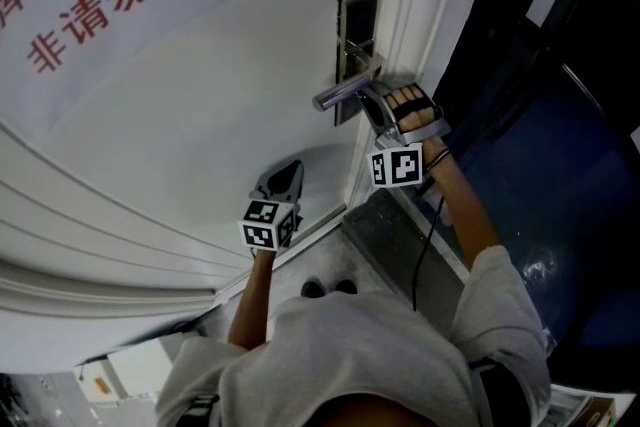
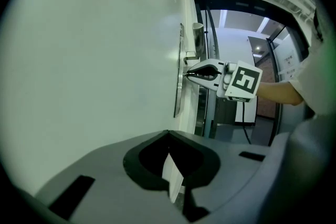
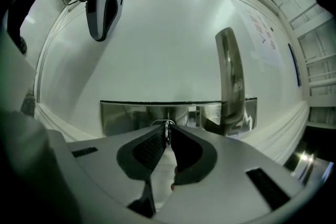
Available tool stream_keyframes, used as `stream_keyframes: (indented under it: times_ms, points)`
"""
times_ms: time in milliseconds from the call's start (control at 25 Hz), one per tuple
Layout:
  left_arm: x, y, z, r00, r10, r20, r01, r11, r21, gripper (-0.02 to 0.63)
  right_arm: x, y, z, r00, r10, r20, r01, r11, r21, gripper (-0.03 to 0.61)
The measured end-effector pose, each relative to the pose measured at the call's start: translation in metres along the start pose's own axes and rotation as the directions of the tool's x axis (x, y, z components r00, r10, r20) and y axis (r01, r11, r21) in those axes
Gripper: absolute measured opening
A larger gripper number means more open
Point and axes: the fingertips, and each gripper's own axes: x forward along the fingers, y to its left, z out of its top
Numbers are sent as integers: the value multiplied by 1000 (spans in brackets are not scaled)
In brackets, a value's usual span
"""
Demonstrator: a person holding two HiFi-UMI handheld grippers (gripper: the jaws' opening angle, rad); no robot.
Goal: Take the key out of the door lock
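Small silver metal key (image 3: 167,127) sits in the steel lock plate (image 3: 131,113) by the white door's (image 1: 200,135) edge, clamped in the right gripper's (image 3: 167,136) jaws; a straight, untwisted pull outward looks best, while the left gripper (image 2: 169,134) hangs closed and empty.

Dim, greenish light, soft glare on the white door (image 2: 94,60), heavy fisheye vignetting in both gripper views
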Motion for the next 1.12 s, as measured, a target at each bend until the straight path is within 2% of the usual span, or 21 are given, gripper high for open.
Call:
stream_keyframes:
  times_ms: [360, 1120]
  points:
    - [1, -2, -1, 1000, -6, -4, 6, 1000, 1, 18, 1, 0, 0, 1000, -15, 5, 15, 1000, 2, 31]
    - [4, -14, -2, 1000, -27, -3, 27, 1000, -8, 18, -15, 0, -3, 1000, -28, 5, 28, 999, 16, 30]
